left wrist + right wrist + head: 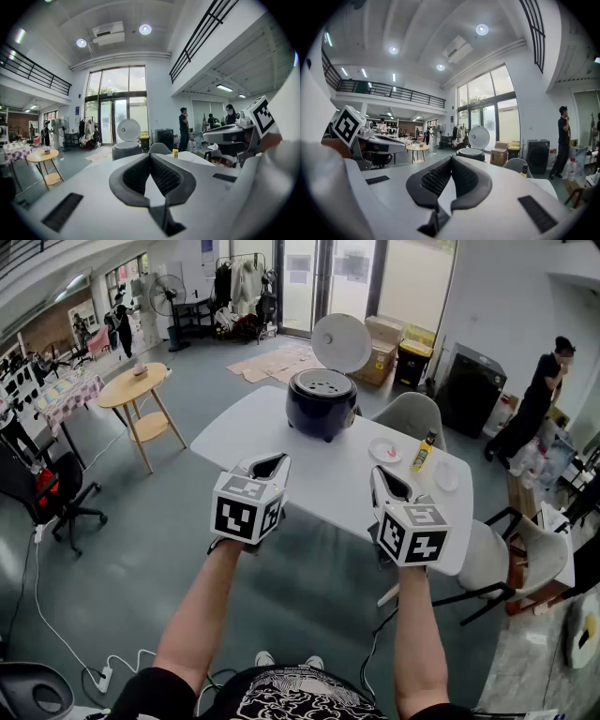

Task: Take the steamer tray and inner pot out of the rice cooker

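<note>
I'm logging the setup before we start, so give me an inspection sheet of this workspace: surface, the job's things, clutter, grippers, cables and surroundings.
Surface: white table with rounded corners, on a grey floor.
Job's things: dark rice cooker toward the table's far side, lid up; perforated steamer tray sits in its top; inner pot not visible.
Clutter: small white dish, yellow bottle, a second white piece, all toward the right end.
Grippers: left gripper and right gripper both shut and empty, short of the cooker.
Cables: white cable and power strip on the floor, left.
Surroundings: round wooden table, grey chair, person in black.
</note>
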Demonstrator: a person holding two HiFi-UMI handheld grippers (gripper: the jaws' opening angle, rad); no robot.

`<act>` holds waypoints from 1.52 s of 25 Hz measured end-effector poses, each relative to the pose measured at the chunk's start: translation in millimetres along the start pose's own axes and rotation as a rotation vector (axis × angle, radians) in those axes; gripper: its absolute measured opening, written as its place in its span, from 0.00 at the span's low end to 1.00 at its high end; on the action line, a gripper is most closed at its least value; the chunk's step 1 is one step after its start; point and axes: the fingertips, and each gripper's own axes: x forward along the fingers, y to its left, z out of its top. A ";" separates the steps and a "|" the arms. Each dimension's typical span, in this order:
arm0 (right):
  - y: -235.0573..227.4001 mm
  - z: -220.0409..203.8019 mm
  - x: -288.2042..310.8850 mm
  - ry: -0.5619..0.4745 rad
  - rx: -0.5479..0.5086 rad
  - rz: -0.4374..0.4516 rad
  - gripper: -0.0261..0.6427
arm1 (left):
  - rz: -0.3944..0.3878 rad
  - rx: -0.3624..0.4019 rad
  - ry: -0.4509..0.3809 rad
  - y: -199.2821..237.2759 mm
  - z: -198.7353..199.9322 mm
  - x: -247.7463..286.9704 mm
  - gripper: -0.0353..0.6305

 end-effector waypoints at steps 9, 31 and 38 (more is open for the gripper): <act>2.7 -1.1 -8.7 -0.017 0.001 -0.020 0.06 | -0.001 0.010 -0.003 -3.1 -2.2 -6.8 0.07; 3.9 -8.0 -14.1 0.002 -0.001 -0.036 0.18 | 0.049 0.011 -0.024 7.8 -5.2 -16.5 0.17; 7.1 -11.6 -13.4 0.008 0.001 -0.037 0.25 | 0.050 0.018 -0.025 10.0 -8.0 -15.6 0.26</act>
